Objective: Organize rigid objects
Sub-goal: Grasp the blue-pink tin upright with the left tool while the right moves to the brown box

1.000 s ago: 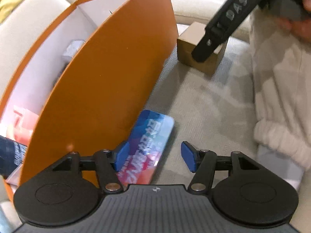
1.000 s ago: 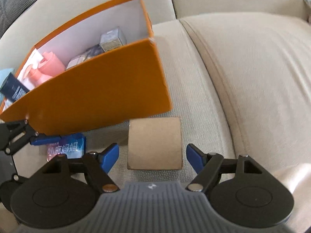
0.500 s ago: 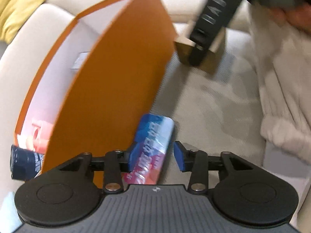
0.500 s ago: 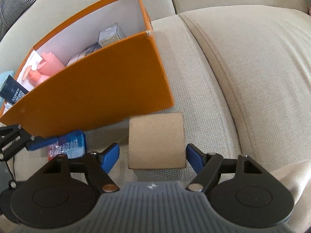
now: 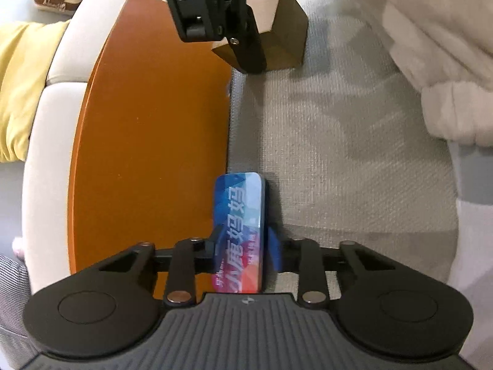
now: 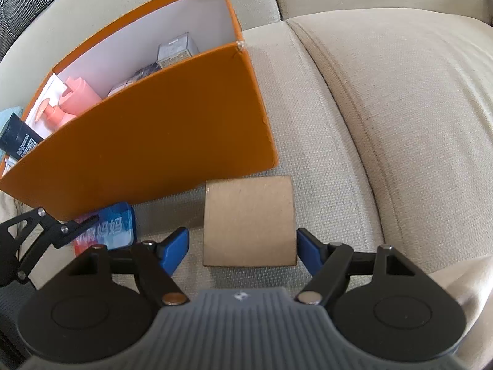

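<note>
The sofa cushion (image 6: 385,117) is shown as the supporting surface in both views. The orange box (image 6: 160,135) is taken as the landmark. Its white interior is disclosed only by the right wrist view, where a pink pump bottle (image 6: 72,98), a dark tube (image 6: 18,138) and a small grey carton (image 6: 177,49) are seen inside; the left wrist view presents only its orange outer wall (image 5: 148,141). A yellow cloth (image 5: 15,92) beyond the box and a white fleecy sleeve (image 5: 437,46) on the opposite side are shown by the left wrist view alone.

The brown cardboard box (image 6: 249,220) is seen on the cushion just in front of the orange box's near right corner. It lies between the fingers of the right gripper (image 6: 243,246), which are spread; the right pad appears to be at the box's edge, while a gap remains at the left pad. In the left wrist view the same box (image 5: 286,30) is partly hidden by the right gripper's black frame.

The blue-and-red printed tin (image 5: 240,234) is seen against the foot of the orange box's front wall. The left gripper (image 5: 242,251) is closed on it, a pad pressed to each long side.
</note>
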